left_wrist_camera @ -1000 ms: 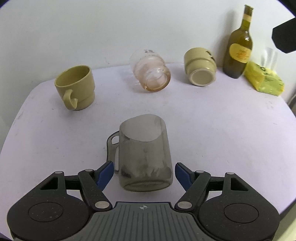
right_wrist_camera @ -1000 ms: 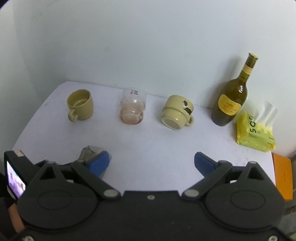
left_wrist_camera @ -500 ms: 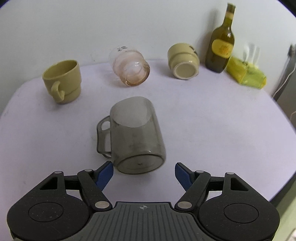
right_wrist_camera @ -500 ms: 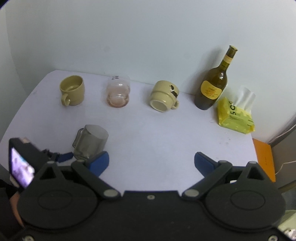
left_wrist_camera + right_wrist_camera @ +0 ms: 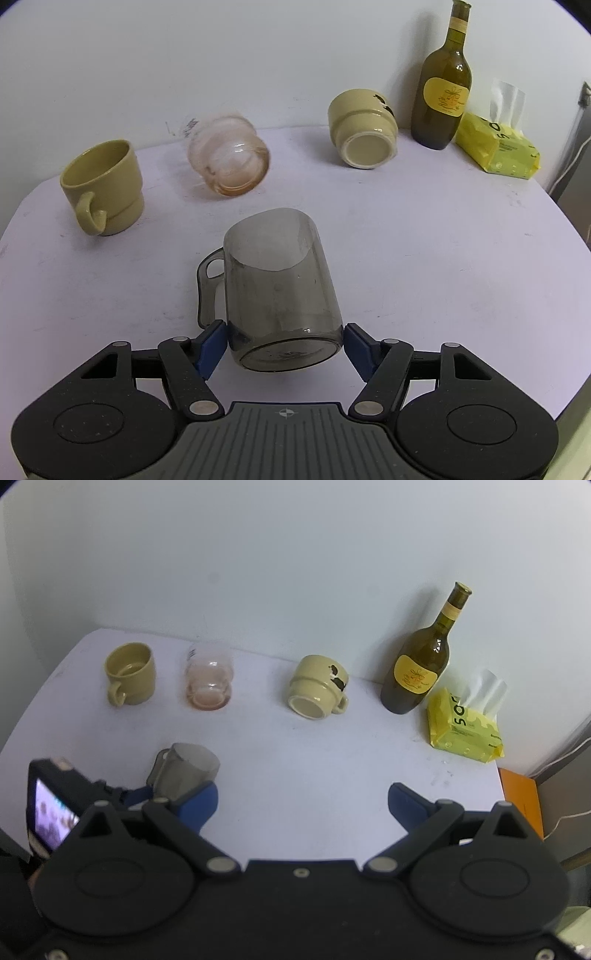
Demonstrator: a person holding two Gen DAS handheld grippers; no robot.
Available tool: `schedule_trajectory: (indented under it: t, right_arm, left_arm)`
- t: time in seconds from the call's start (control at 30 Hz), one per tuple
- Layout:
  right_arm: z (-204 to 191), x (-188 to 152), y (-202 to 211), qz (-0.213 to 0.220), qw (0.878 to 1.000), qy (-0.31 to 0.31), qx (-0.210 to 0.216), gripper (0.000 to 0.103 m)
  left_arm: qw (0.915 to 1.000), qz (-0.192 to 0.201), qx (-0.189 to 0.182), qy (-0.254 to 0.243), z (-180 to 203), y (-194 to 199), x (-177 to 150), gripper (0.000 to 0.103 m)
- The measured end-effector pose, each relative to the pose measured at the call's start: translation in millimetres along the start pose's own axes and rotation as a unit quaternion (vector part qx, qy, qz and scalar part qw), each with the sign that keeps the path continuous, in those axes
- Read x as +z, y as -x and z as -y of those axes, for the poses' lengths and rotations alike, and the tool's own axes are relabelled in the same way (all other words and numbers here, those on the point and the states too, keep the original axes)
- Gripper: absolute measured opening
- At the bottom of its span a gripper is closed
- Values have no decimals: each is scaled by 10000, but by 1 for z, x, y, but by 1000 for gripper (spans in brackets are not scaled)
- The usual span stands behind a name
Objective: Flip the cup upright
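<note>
A smoky grey glass mug (image 5: pixel 277 295) lies on its side on the white table (image 5: pixel 443 258), base toward me, handle to the left. My left gripper (image 5: pixel 282 347) straddles its base, blue pads touching or almost touching both sides; whether it grips is unclear. The mug (image 5: pixel 184 771) and left gripper also show at the lower left of the right wrist view. My right gripper (image 5: pixel 303 801) is open and empty, held above the table's front.
At the back stand an upright yellow mug (image 5: pixel 103 184), a clear pinkish glass on its side (image 5: pixel 229 158), a cream mug on its side (image 5: pixel 364 134), a green wine bottle (image 5: pixel 443 92) and a yellow tissue pack (image 5: pixel 498 147). An orange box (image 5: pixel 521 797) sits off the table's right edge.
My left gripper moved forward around the grey mug's base, and its pads have narrowed to the mug's sides. The right gripper rose and pulled back a little, staying open.
</note>
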State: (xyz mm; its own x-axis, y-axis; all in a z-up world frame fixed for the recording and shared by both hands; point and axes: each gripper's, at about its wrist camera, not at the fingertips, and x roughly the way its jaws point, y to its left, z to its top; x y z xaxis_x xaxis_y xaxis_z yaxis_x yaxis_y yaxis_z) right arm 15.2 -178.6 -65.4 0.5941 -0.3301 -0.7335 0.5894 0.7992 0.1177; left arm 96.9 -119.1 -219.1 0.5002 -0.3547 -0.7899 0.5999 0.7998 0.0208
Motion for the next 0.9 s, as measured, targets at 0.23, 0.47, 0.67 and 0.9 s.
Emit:
schedule_trajectory:
  t: [0.23,0.47,0.67,0.9]
  right_arm:
    - [5,3,-14,5,9999,-28,105,99]
    - [8,-7,-54,-83,9989,-140,435,94]
    - [-22,-19,-94,-350,9949,60,940,90]
    - [-64,-36,-141,-628,9865,363,1466,94]
  left_arm:
    - [9996,57,-208,178,10,13,4,84]
    - [9971,388,-182,632,-36,70,-7,86]
    - [9920,682,246,1035,-84,124,-12,97]
    - [9850,464,523,1578,-122,152,-14,98]
